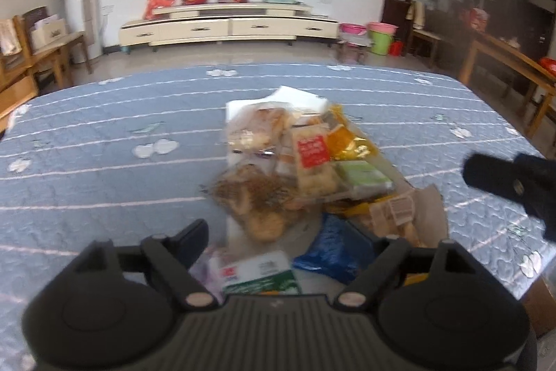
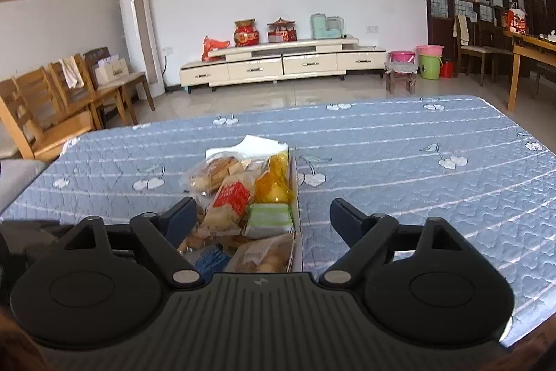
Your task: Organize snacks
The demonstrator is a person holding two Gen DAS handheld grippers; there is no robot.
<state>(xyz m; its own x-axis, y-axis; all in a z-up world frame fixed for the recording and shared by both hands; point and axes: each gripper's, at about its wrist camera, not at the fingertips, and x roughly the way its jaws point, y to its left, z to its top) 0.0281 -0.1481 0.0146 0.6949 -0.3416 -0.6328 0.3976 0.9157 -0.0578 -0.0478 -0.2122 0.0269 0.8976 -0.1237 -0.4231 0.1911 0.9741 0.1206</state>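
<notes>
The left gripper (image 1: 283,242) sits at the bottom centre of its own view, jaws spread wide and pinching nothing; below the gap lie a green-and-white packet (image 1: 259,273) and a blue packet (image 1: 332,249), though contact cannot be judged through the blur. Just beyond them, in mid-frame, the snack pile (image 1: 295,169) is heaped in a shallow cardboard box (image 1: 432,214) — a red-labelled pack (image 1: 312,150), a yellow bag (image 1: 351,138), a pale green pack (image 1: 365,176) and clear bags of brown pastries (image 1: 257,200). The right gripper (image 1: 507,179) shows as a dark shape at the right edge of this frame, beside the box.

In the right wrist view, the right gripper (image 2: 262,214) is likewise spread, holding nothing; its left finger (image 2: 180,218) overlaps the near left part of the pile, while the right finger (image 2: 344,218) stands over bare blue quilted cloth (image 2: 417,197). The box (image 2: 297,232) lies between them — lower centre of the frame — with the red-labelled pack (image 2: 231,197), yellow bag (image 2: 274,183) and green pack (image 2: 269,218) on top.

Past the table, a cream cabinet (image 2: 281,61) stands against the white wall in the upper middle.
</notes>
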